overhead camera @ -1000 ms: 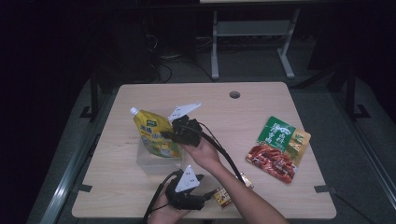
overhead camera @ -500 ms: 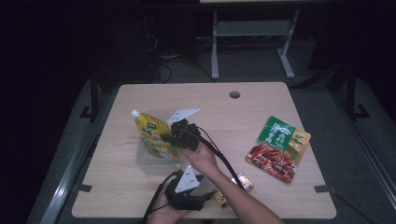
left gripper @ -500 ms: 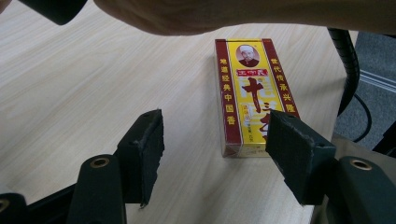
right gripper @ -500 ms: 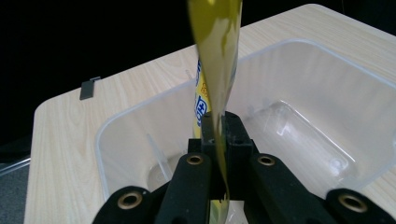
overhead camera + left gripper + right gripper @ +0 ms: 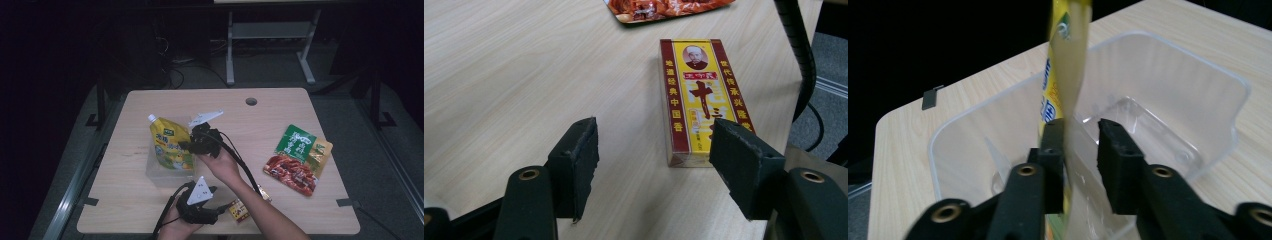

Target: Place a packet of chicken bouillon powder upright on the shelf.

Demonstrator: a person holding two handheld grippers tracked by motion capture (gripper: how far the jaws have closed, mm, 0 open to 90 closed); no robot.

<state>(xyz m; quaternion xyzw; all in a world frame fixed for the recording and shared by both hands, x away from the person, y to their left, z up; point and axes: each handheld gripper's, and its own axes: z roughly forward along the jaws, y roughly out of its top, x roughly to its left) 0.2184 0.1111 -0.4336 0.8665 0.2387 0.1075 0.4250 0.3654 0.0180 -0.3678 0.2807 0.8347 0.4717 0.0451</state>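
Since the earlier frames the yellow stand-up pouch with a white spout [image 5: 170,142] has tipped a little more upright in the clear plastic tub [image 5: 155,171], and the right gripper [image 5: 189,146] has stayed pressed to its side. In the right gripper view the pouch [image 5: 1064,70] rises edge-on between the two black jaws, which stand close on either side of its lower part; a narrow gap shows beside the right jaw, so I cannot tell whether the pouch is truly pinched. The pouch's lower end sits inside the clear tub [image 5: 1168,80], which holds nothing else that can be made out. The tub stands on the light wooden table [image 5: 280,120], toward its left half.

Nearer the person, the left gripper [image 5: 200,212] rests low at the table's front edge, its jaws spread wide and holding nothing. In the left gripper view, a small yellow and dark red cardboard box with printed characters [image 5: 701,95] lies flat just ahead of the right jaw. In the high view this box [image 5: 239,209] lies just right of the left gripper. Well apart, on the table's right side, lie a green sachet [image 5: 295,141] and a red food packet [image 5: 292,172], overlapping.
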